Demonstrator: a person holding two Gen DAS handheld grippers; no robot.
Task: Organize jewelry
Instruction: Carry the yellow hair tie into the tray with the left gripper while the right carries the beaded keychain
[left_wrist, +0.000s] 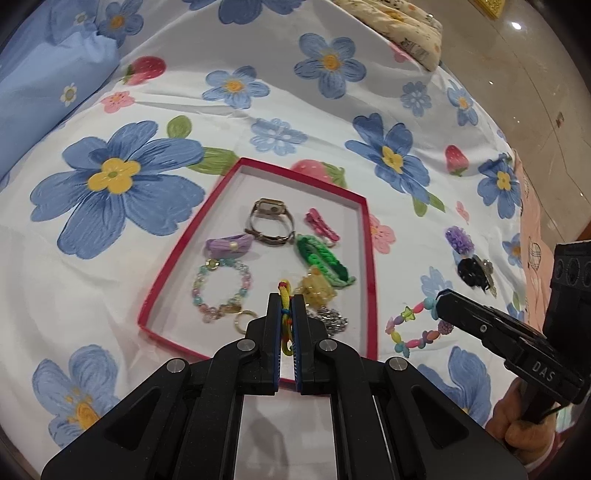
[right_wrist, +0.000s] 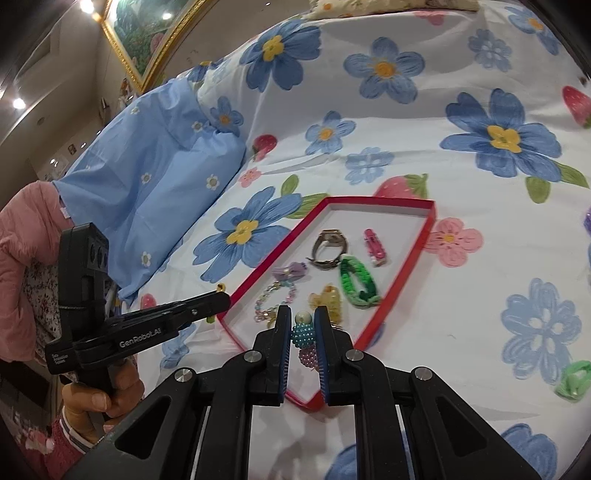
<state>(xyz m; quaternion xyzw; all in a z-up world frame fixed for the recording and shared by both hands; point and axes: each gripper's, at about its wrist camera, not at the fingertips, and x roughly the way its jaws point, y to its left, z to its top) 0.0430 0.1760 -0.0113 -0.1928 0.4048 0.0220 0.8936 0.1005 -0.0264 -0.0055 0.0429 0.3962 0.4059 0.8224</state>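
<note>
Yellow braided cord sits clamped between the left gripper pads. Right gripper grips a beaded pearl piece. Beyond both tips, the red tray holds a watch, a green bracelet and a pink clip.

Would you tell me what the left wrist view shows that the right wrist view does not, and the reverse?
Only the left wrist view shows the purple flower clip, the black clip and the left gripper shut on a multicoloured cord. Only the right wrist view shows the light green piece on the bedspread and the framed painting. Both show the red tray with the watch, green braided bracelet and pink clip.
</note>
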